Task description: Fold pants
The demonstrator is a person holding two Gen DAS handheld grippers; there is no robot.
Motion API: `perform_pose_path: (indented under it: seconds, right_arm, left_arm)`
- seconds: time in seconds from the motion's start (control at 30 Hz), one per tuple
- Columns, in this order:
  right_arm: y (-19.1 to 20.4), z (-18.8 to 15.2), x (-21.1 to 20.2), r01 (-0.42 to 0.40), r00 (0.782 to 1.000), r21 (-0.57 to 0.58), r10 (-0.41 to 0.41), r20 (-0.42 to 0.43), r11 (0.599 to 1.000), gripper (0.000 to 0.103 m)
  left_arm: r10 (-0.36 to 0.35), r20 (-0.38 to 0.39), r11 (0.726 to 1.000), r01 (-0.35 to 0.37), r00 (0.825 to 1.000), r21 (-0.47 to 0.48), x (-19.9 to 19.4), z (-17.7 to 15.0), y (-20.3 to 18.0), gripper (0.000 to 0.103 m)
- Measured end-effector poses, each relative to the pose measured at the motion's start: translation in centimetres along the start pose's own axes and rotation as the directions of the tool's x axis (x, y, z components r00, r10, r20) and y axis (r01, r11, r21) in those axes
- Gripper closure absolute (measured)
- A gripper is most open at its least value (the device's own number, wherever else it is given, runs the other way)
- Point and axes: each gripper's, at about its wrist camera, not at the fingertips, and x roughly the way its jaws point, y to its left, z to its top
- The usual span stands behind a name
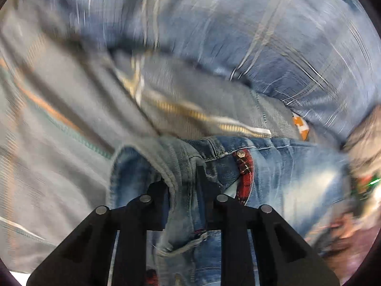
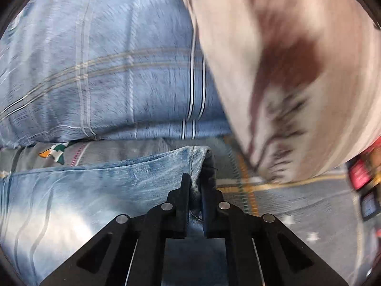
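The pants are faded light-blue jeans (image 1: 273, 166) with a red plaid pocket lining (image 1: 245, 169) and a metal rivet. In the left wrist view my left gripper (image 1: 184, 181) is shut on a thick folded seam of the jeans near the waist, with denim bunched between the fingers. In the right wrist view my right gripper (image 2: 194, 186) is shut on a hemmed edge of the jeans (image 2: 95, 186), which stretch away to the left over the bed. Both views are motion-blurred.
A grey bedsheet (image 1: 47, 143) with orange and teal lines lies under the jeans. A blue plaid pillow or duvet (image 2: 107, 71) bulges behind. A beige and brown cushion (image 2: 297, 71) hangs at the right. Red and dark items (image 2: 364, 178) sit at the right edge.
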Motion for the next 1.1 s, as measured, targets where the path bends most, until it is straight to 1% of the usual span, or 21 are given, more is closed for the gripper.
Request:
perform_pose_path:
  seconds: [0.1,0.13,0.2,0.23,0.3,0.33,0.37,0.43,0.53,0.57,0.63,0.7,0.73,0.77,0.8,0.83,0.87,0.9,0.97,1.03,1.1]
  right_arm:
    - [-0.8,-0.3,-4.6,-0.019,0.996,0.027,0.017,0.091,0.999,0.097]
    - [-1.3,-0.5,-6.3,-0.026,0.992,0.041,0.021,0.122,0.999,0.097]
    - [-2.2,-1.0,-10.3,-0.052,0.981,0.073,0.037,0.189,0.996,0.097]
    - [-2.8,-1.5,-12.1,-0.067,0.975,0.085,0.047,0.217,0.994,0.097]
    - [-4.3,-3.1,-15.7,-0.095,0.964,0.113,0.063,0.260,0.989,0.097]
    - [-4.8,-4.1,-17.0,-0.109,0.959,0.125,0.072,0.274,0.986,0.097]
    - [-5.6,-5.8,-18.7,-0.122,0.956,0.143,0.078,0.285,0.982,0.097]
    - [-7.1,-8.5,-20.4,-0.141,0.953,0.172,0.087,0.290,0.975,0.096]
    - [-8.0,-13.0,-20.7,-0.161,0.966,0.215,0.109,0.236,0.963,0.096]
    - [-7.9,-14.7,-20.3,-0.155,0.975,0.222,0.113,0.189,0.963,0.096]
    - [-7.8,-17.5,-19.0,-0.116,0.991,0.230,0.099,0.085,0.966,0.093]
    - [-8.4,-20.2,-18.8,-0.096,0.995,0.262,0.097,0.008,0.960,0.090]
    - [-8.6,-21.3,-19.1,-0.091,0.995,0.281,0.097,-0.008,0.955,0.089]
    - [-8.7,-22.0,-19.6,-0.087,0.995,0.298,0.097,-0.020,0.951,0.089]
    - [-8.7,-22.6,-20.4,-0.089,0.995,0.314,0.099,-0.018,0.945,0.079]
    - [-9.0,-23.0,-21.3,-0.091,0.995,0.330,0.098,-0.007,0.940,0.061]
    - [-9.5,-23.5,-22.6,-0.090,0.996,0.357,0.091,0.014,0.930,0.051]
    - [-9.9,-23.8,-23.5,-0.093,0.996,0.376,0.088,0.030,0.922,0.037]
    - [-10.8,-24.1,-25.0,-0.134,0.991,0.424,0.113,0.074,0.895,0.036]
    - [-11.0,-24.2,-25.2,-0.187,0.982,0.469,0.164,0.090,0.863,0.036]
    - [-11.1,-24.0,-24.3,-0.256,0.965,0.538,0.247,0.090,0.803,0.035]
  left_arm:
    - [0.044,0.099,0.997,-0.049,0.994,0.054,-3.1,-1.2,-1.0,0.086]
    - [0.053,0.155,0.995,-0.065,0.987,0.076,-4.9,-2.3,-1.4,0.086]
    - [0.053,0.214,0.993,-0.074,0.976,0.095,-7.2,-3.8,-0.9,0.086]
    - [0.047,0.248,0.991,-0.076,0.968,0.108,-8.7,-5.3,-0.7,0.086]
    - [0.045,0.286,0.989,-0.083,0.957,0.122,-10.4,-6.8,0.4,0.086]
    - [0.035,0.300,0.989,-0.076,0.953,0.125,-11.4,-8.5,1.2,0.086]
    - [0.029,0.305,0.990,-0.070,0.952,0.125,-11.8,-9.8,1.9,0.086]
    - [0.015,0.305,0.991,-0.055,0.952,0.123,-12.0,-12.2,2.9,0.086]
    - [-0.002,0.258,0.993,-0.029,0.966,0.116,-10.7,-15.1,4.1,0.085]
    - [0.002,0.219,0.993,-0.028,0.976,0.118,-9.4,-15.9,4.4,0.084]
    - [0.008,0.174,0.993,-0.029,0.985,0.118,-8.2,-16.7,4.8,0.083]
    - [-0.026,0.157,0.994,0.009,0.987,0.107,-8.6,-17.1,5.6,0.080]
    - [-0.074,0.148,0.994,0.061,0.986,0.092,-9.6,-17.2,6.4,0.078]
    - [-0.113,0.144,0.992,0.103,0.983,0.079,-10.5,-17.4,7.0,0.070]
    - [-0.146,0.143,0.988,0.139,0.979,0.061,-11.4,-17.5,7.8,0.065]
    - [-0.168,0.159,0.986,0.166,0.973,0.031,-12.9,-17.9,8.8,0.054]
    - [-0.175,0.176,0.984,0.176,0.969,0.011,-13.9,-18.3,9.5,0.046]
    - [-0.189,0.192,0.981,0.196,0.963,-0.015,-14.8,-18.8,10.1,0.043]
    - [-0.273,0.218,0.953,0.295,0.937,-0.074,-16.6,-19.8,11.1,0.029]
    - [-0.314,0.232,0.933,0.345,0.921,-0.105,-16.8,-20.0,11.1,0.019]
    - [-0.344,0.224,0.918,0.377,0.912,-0.126,-16.1,-19.3,10.2,0.019]
